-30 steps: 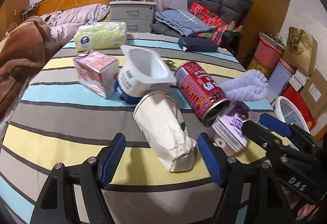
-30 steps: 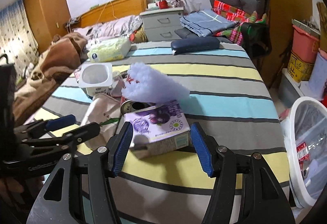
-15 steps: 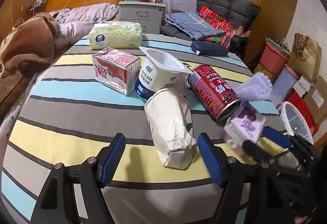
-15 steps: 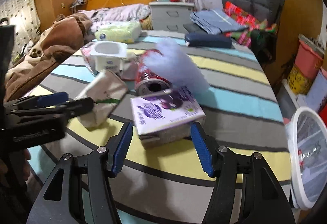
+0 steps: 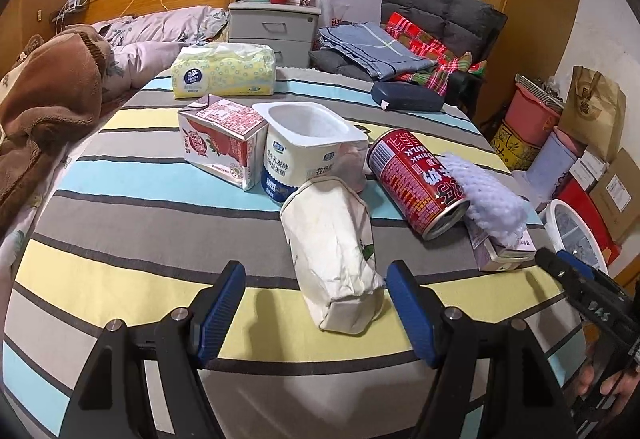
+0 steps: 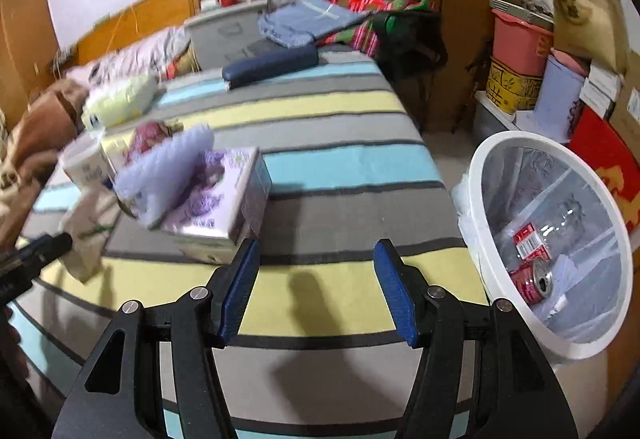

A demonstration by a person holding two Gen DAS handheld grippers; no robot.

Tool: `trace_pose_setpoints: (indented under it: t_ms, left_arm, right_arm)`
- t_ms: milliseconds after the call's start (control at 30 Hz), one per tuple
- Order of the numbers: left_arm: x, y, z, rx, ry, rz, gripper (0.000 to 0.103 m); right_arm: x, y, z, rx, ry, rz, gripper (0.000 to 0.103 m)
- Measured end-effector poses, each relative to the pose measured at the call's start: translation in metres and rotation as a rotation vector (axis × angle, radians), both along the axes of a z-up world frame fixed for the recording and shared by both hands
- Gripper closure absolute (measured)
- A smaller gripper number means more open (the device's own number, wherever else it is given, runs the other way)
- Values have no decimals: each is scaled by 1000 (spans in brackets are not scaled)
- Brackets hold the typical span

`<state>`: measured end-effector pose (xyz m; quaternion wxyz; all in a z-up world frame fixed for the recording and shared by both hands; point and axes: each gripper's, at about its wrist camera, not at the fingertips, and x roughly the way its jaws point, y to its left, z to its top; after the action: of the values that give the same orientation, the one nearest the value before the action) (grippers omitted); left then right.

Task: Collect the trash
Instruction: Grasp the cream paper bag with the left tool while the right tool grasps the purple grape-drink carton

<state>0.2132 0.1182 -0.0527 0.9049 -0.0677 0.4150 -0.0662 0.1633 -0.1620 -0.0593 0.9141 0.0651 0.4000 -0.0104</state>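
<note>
Several pieces of trash lie on the striped desk (image 5: 140, 223) in a cluttered bedroom, both the left gripper (image 5: 316, 303) and right gripper (image 6: 316, 287) spread apart and empty, a white bin (image 6: 500, 155) beside the desk.

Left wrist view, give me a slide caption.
Open left gripper faces a crumpled paper bag among trash on the striped bedspread.

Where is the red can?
In the left wrist view, the red can lies tipped over on the striped bed, right of the yogurt cup, touching the fluffy purple foam net.
</note>
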Motion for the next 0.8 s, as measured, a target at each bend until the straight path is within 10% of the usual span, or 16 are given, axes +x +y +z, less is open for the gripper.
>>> trace_pose_setpoints:
  t_ms: [333, 800]
  left_arm:
    - [5, 3, 3, -6, -4, -2, 29]
    - [25, 5, -7, -21, 42, -20, 29]
  right_arm:
    - [14, 59, 4, -53, -20, 204, 42]
    - [32, 35, -3, -81, 32, 4, 42]
